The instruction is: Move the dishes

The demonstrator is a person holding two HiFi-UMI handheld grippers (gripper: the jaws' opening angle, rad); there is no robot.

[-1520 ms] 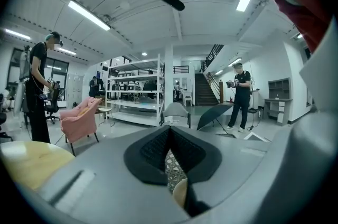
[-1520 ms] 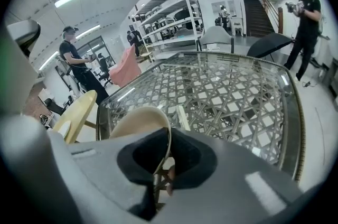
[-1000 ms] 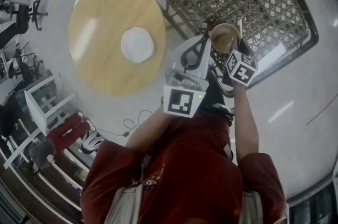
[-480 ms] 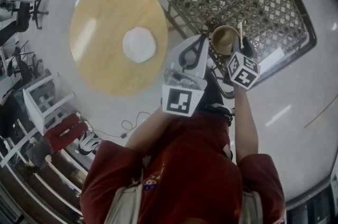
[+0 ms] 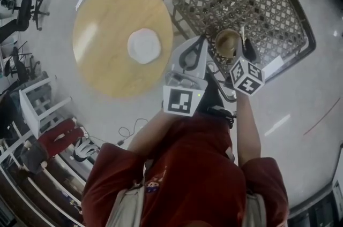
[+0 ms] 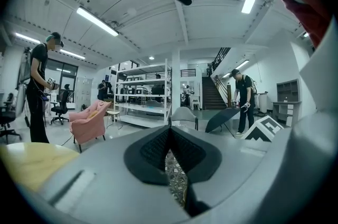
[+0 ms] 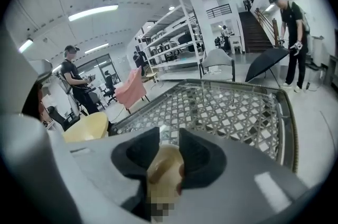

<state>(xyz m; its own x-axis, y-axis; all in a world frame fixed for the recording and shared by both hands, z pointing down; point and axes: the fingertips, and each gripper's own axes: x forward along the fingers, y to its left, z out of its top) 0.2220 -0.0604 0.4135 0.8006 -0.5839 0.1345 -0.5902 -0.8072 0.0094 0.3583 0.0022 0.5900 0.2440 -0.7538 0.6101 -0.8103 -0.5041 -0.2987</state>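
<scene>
My right gripper (image 7: 169, 150) has just been opening its jaws. They now stand wide, and the wooden bowl (image 5: 228, 43) shows in the gap between them with no pad on it. The bowl sits upright on the lattice bench (image 5: 262, 1), mouth up, axis vertical. My left gripper (image 6: 170, 134) is just beside, jaws together on nothing. The white plate (image 5: 144, 45) lies flat on the round wooden bench (image 5: 102, 17), well apart.
</scene>
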